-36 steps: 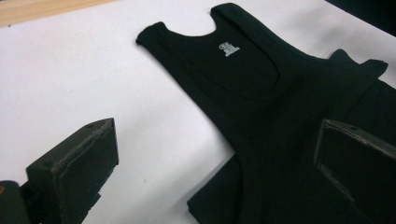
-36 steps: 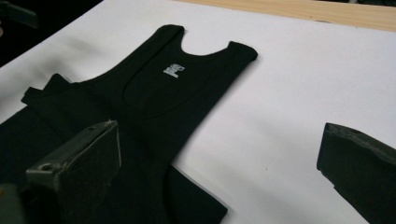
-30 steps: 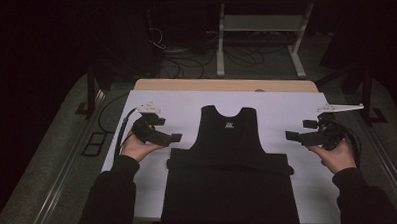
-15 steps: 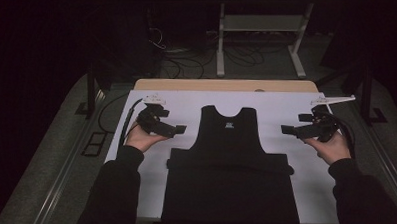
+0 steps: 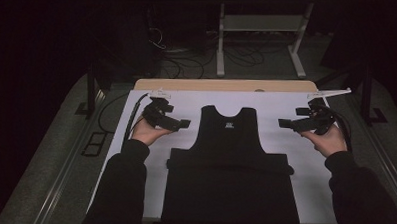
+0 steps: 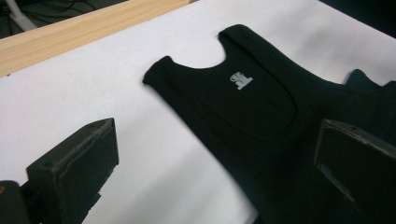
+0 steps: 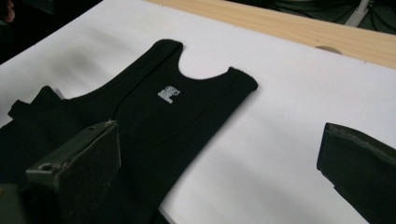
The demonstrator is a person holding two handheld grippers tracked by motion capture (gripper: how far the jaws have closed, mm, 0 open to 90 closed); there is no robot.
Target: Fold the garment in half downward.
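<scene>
1. A black tank top (image 5: 229,163) is laid flat on the white table cover (image 5: 287,102) in the centre of the high view, neckline toward the top of the frame and hem toward the bottom edge.
2. A small white label (image 6: 240,80) is seen inside the neckline, so the garment is presumably spread face up and smoothed for handling.
3. The left gripper (image 5: 178,124) is held at the left of the high view, just beside the garment's left shoulder strap (image 6: 161,77), clear of the cloth.
4. Its jaws are seen wide apart in the left gripper view, and nothing is held between them.
5. The right gripper (image 5: 286,123) is held at the right of the frame, near the opposite strap (image 7: 243,81), also off the fabric.
6. Its jaws are likewise spread wide and empty.
7. The mirrored poses are judged to be a readiness for taking both shoulders at once, perhaps for folding.
</scene>
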